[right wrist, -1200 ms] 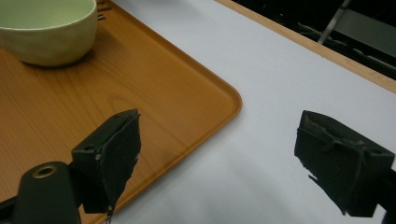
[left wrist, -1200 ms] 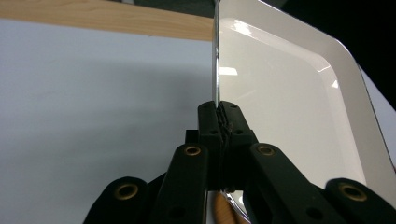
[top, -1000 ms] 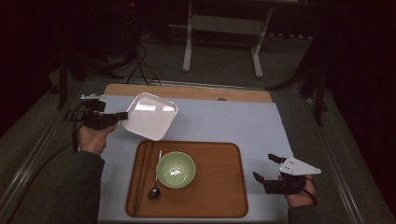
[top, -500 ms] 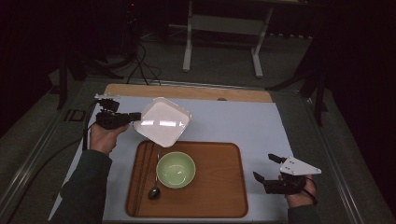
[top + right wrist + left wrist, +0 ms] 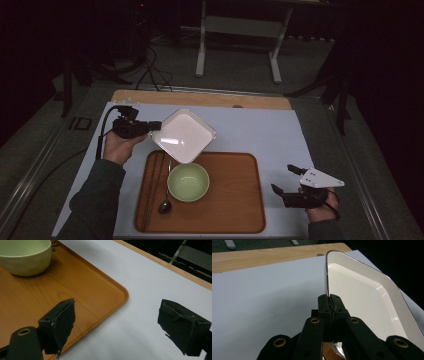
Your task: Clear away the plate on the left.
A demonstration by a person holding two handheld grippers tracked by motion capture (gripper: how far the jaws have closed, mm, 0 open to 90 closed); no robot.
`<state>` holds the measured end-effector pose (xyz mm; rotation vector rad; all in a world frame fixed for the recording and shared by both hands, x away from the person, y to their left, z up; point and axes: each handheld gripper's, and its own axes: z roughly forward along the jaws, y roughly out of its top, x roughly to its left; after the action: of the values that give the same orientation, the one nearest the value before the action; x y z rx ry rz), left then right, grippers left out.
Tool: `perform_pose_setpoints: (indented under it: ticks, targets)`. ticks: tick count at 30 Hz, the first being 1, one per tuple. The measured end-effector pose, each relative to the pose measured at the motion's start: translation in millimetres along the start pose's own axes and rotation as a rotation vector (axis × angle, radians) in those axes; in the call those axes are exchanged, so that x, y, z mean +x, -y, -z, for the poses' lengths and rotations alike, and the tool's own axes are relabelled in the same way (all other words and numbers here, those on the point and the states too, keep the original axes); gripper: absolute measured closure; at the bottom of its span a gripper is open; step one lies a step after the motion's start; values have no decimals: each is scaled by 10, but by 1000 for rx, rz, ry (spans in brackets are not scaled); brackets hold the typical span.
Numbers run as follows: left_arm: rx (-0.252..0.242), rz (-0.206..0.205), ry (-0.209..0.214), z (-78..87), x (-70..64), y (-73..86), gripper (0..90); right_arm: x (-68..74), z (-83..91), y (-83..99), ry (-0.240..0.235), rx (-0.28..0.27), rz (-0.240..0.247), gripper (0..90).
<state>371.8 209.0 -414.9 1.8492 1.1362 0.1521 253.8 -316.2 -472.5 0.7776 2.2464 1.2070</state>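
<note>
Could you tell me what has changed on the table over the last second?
The left gripper, shut on the white square plate, has carried it right and toward the person, so it now hangs over the wooden tray's far edge. The green bowl, spoon, chopsticks and open right gripper stayed put.

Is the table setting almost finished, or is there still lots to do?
Partly done. The green bowl, the spoon and the chopsticks already lie on the wooden tray. In hand: the left gripper pinches the rim of the white square plate, held in the air over the tray's far left corner. Probably left: setting that plate down. The right gripper rests open beside the tray.
</note>
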Motion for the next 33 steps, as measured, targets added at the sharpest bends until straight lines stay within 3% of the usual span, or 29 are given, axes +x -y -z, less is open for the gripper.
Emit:
perform_pose_setpoints:
  ticks: [33]
  targets:
    - [82,-186,139,-285,-486,-126,895,-6,11,0,6,-6,-2,141]
